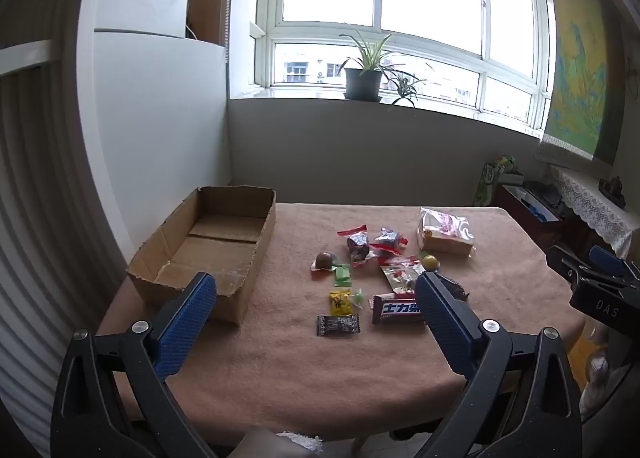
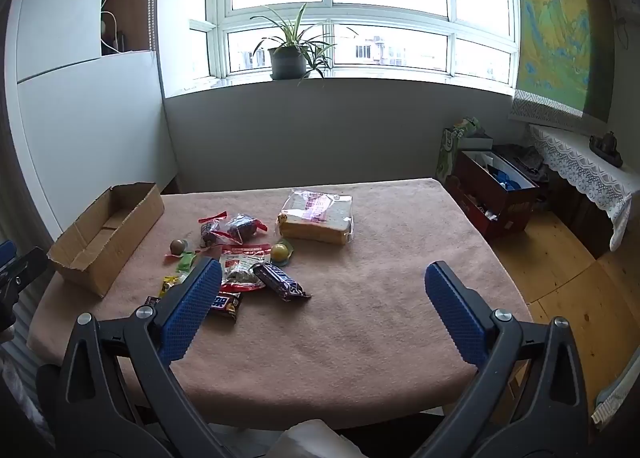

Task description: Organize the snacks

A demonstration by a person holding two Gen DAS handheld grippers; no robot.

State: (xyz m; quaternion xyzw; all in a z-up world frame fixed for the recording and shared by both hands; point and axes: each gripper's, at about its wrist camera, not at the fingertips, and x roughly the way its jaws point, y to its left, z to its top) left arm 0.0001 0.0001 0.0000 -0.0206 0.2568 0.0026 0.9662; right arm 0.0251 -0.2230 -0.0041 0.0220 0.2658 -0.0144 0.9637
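An empty cardboard box [image 1: 208,246] [image 2: 104,234] lies on the left of the pink-clothed table [image 1: 320,358] [image 2: 360,338]. Several wrapped snacks lie loose mid-table: a bagged bread slab [image 1: 446,234] [image 2: 318,219], a Snickers bar [image 1: 396,310] [image 2: 280,282], a dark small bar [image 1: 338,325], a yellow sachet [image 1: 340,300], a green candy [image 1: 343,274], a brown ball [image 1: 323,260] [image 2: 178,246], a yellow ball [image 1: 430,261] [image 2: 280,252]. My left gripper [image 1: 316,290] hovers open above the near snacks, holding nothing. My right gripper [image 2: 324,278] hovers open over bare cloth right of the pile.
A potted plant [image 1: 364,77] [image 2: 288,57] stands on the window sill behind. A dark red box [image 2: 496,193] and a lace-covered shelf [image 2: 580,165] stand on the wooden floor to the right. The wall and a white panel [image 1: 160,117] close the left side.
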